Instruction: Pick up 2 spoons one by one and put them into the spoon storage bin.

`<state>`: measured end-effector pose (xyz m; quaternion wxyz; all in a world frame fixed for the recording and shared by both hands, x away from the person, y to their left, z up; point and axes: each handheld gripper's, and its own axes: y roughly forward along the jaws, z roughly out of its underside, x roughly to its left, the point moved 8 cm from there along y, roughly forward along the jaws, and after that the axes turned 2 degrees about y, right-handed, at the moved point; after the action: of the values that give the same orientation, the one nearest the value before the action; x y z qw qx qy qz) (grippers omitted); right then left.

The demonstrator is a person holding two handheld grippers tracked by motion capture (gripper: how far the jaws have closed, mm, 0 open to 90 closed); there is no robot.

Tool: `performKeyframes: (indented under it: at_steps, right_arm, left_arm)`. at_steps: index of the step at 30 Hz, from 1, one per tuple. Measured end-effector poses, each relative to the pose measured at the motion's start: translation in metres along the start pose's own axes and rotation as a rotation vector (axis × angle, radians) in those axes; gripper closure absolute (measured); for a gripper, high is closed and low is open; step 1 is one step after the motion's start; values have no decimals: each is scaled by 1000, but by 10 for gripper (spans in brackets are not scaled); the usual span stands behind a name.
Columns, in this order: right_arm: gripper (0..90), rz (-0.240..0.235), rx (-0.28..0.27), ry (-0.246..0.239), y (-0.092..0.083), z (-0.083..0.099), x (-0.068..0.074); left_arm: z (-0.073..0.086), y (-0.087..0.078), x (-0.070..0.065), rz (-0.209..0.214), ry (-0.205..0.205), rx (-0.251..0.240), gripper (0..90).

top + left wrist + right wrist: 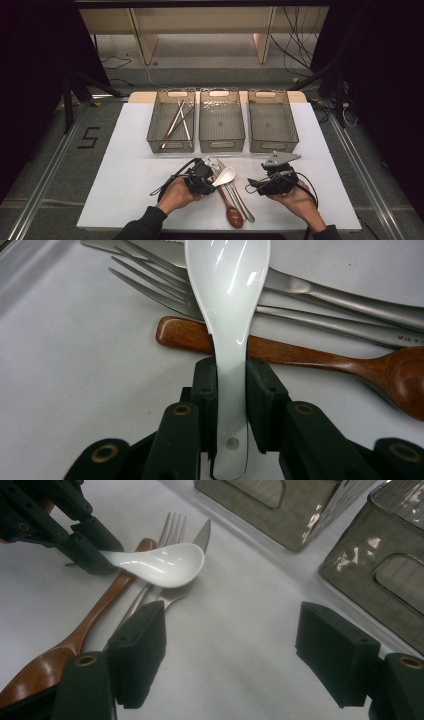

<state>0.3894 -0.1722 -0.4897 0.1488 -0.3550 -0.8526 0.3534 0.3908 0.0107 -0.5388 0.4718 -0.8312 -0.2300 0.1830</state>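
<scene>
**Grasp on a white ceramic spoon during cutlery sorting**

Cutlery lay in a small heap on the white table (125, 150), low in the centre of the high view, between the person's two hands. The left gripper (231, 375) had its two black jaws pressed against the handle of the glossy white ceramic soup spoon (227, 285); the pads touched both sides of the narrow stem, so the grip appeared made. The spoon's bowl pointed toward the top of the left gripper view and lay across a brown wooden spoon (310, 357), a steel fork (150, 282) and a steel table knife (350, 297). In the right gripper view the white spoon (165, 565) seemed lifted slightly at its bowl end, though contact with the fork beneath could not be ruled out. The right gripper (230, 650) stood with jaws wide apart and nothing between them, to the right of the heap.

Three grey translucent plastic bins (222, 142) stood in a row above the heap; the left one (155, 125) held a few chopsticks (176, 122), the other two looked bare.

The step in hand was judged to be the pick-up of the white spoon. The next move would call for a clean lift off the other pieces without dragging them, then a carry upward in the frame to one of the bins.
</scene>
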Motion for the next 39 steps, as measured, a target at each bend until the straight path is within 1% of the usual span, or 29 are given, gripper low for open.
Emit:
performKeyframes:
  at_steps: [3,7,14,19,20,23,27,31,35,38,39]
  right_arm:
    - [292,0,-4,2,0,-1,0]
    - [294,1,-5,-1,-1,0,0]
    - [294,5,-8,7,-1,0,-2]
    - [294,3,-10,8,-1,-1,-2]
    - [294,2,-11,9,-1,-1,-2]
    - [294,2,-12,8,-1,-1,-2]
    - [294,2,-12,7,-1,-1,-1]
    - [294,1,-13,7,-1,-1,-1]
    - [294,0,-15,4,0,-2,-1]
    - [294,-2,-17,3,0,-2,0]
    - [294,-3,-17,3,0,-2,0]
  left_arm:
    - [0,0,-1,-2,7,0,756]
    - [2,-1,-2,6,17,4,759]
    - [0,-6,-1,7,12,-25,761]
    - [-4,-15,2,7,-5,-60,761]
    - [-5,-18,3,6,-2,-65,761]
    - [-9,-27,5,17,-20,-102,761]
    - [-16,-42,15,6,-38,-143,761]
    - [-27,-54,26,-5,-66,-187,761]
    - [-38,-61,37,-18,-87,-222,761]
    - [-46,-65,44,-29,-94,-235,761]
    - [-49,-66,47,-32,-107,-243,761]
